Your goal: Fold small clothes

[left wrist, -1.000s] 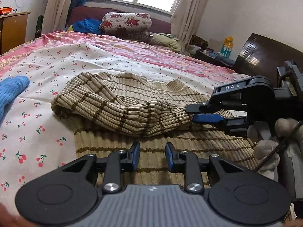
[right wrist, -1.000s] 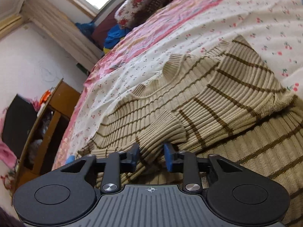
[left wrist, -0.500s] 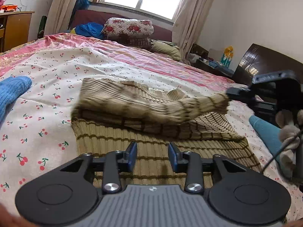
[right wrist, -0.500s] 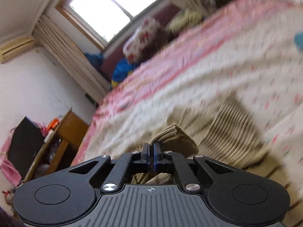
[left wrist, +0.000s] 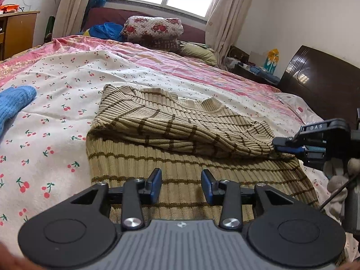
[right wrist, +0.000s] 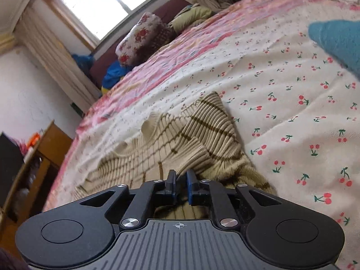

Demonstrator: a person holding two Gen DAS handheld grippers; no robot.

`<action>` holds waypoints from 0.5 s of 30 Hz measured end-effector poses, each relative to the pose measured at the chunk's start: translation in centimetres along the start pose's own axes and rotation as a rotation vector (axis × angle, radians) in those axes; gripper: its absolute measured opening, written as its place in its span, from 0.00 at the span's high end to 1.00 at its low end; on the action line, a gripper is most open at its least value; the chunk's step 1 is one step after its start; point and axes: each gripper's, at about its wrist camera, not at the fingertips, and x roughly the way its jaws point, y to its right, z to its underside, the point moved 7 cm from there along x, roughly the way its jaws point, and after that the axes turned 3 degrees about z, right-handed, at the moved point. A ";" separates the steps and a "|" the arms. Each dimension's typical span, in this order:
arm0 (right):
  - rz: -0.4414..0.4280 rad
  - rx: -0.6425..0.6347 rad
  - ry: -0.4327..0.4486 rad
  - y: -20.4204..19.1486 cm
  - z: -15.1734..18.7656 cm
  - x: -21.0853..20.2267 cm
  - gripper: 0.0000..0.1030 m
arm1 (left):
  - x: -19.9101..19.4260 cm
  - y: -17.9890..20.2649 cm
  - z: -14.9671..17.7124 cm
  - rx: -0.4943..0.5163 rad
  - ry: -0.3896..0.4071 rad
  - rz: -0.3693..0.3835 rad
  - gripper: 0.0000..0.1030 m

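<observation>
Lying flat on a bed (left wrist: pixel 67 85) with a cherry-print sheet, a small beige ribbed sweater (left wrist: pixel 180 121) with brown stripes has one sleeve (left wrist: pixel 202 135) drawn sideways across its chest toward its right edge, seemingly the first fold.

At far left, a blue knitted garment (left wrist: pixel 13 103) waits on the sheet, well apart from the sweater. Next, low in the centre, the left tongs (left wrist: pixel 181 185) hover over the sweater's hem, pads apart with nothing between them; they have just been opening, probably ready for the next edge. At right, the right tongs (left wrist: pixel 285 147) meet the sleeve's cuff (left wrist: pixel 261 135). Their own camera shows the pads (right wrist: pixel 190 187) slightly parted, having just opened, with the cuff (right wrist: pixel 198 157) just ahead of the tips; whether any knit remains between them I cannot tell. It looks like a release, leaving the sleeve laid in place. Beyond them, a teal garment (right wrist: pixel 337 40) lies on the sheet.
</observation>
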 end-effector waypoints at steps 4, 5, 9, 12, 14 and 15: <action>-0.020 0.048 -0.033 0.4 0.2 0.7 0.80 | 0.0 0.1 0.0 0.003 0.001 -0.002 0.58; -0.025 0.062 -0.052 0.3 0.4 1.0 0.76 | 0.0 0.1 0.0 0.004 0.001 -0.002 0.57; -0.037 0.097 -0.069 0.3 0.4 1.5 0.75 | -0.3 -0.1 -0.3 -0.001 0.009 -0.007 0.57; -0.028 0.078 -0.058 0.1 0.0 1.4 0.84 | -1.2 -0.1 -1.6 0.008 0.056 -0.029 0.57; 0.002 0.009 -0.036 -0.3 -0.4 1.2 0.92 | -1.8 -0.5 -2.9 -0.002 0.094 -0.042 0.55; 0.002 -0.016 -0.024 -0.6 -0.6 0.9 0.94 | -1.9 -0.8 -3.6 -0.009 0.112 -0.050 0.52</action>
